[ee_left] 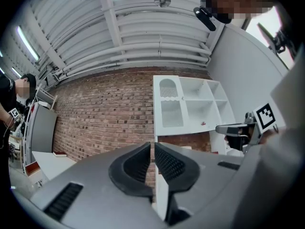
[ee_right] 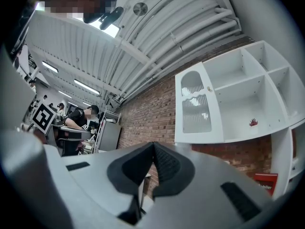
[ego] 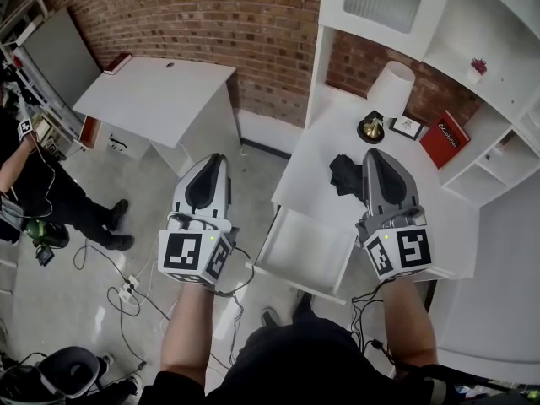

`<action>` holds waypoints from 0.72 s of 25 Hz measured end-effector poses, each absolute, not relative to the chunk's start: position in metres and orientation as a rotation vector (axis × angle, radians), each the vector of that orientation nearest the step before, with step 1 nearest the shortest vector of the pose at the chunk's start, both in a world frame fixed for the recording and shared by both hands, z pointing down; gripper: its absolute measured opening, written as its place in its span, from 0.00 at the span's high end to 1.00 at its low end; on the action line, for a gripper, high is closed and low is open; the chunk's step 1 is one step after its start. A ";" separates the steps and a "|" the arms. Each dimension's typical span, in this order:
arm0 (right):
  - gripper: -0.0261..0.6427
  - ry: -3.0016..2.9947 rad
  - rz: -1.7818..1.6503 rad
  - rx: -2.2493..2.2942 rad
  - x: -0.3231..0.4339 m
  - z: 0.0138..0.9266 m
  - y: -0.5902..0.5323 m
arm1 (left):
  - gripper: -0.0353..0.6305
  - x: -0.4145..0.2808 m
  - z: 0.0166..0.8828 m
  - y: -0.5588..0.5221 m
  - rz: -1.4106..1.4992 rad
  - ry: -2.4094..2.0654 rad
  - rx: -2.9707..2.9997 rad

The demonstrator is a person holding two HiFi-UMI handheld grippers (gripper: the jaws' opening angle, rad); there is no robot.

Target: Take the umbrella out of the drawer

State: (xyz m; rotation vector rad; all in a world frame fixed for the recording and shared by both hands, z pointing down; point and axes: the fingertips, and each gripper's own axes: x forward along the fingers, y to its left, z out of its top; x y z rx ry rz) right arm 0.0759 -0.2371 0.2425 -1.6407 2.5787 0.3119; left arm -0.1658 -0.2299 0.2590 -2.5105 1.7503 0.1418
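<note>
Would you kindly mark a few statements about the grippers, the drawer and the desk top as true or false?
1. The left gripper and the right gripper are both shut, with nothing between the jaws. True.
2. The drawer is pushed closed. False: it is pulled open, and what shows of its inside is bare white.
3. A red book is on the desk. True.
4. The white lamp lies in the drawer. False: it stands upright at the back of the desk.
</note>
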 end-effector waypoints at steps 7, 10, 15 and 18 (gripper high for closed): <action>0.96 2.612 0.296 -1.608 0.074 0.251 -0.244 | 0.91 -0.159 0.264 -0.238 0.124 1.760 -2.516; 0.96 2.615 0.288 -1.599 0.076 0.253 -0.247 | 0.91 -0.154 0.266 -0.241 0.112 1.760 -2.518; 0.96 2.620 0.277 -1.591 0.079 0.258 -0.251 | 0.91 -0.149 0.270 -0.245 0.099 1.762 -2.519; 0.96 2.624 0.281 -1.594 0.081 0.259 -0.254 | 0.91 -0.147 0.271 -0.248 0.095 1.764 -2.519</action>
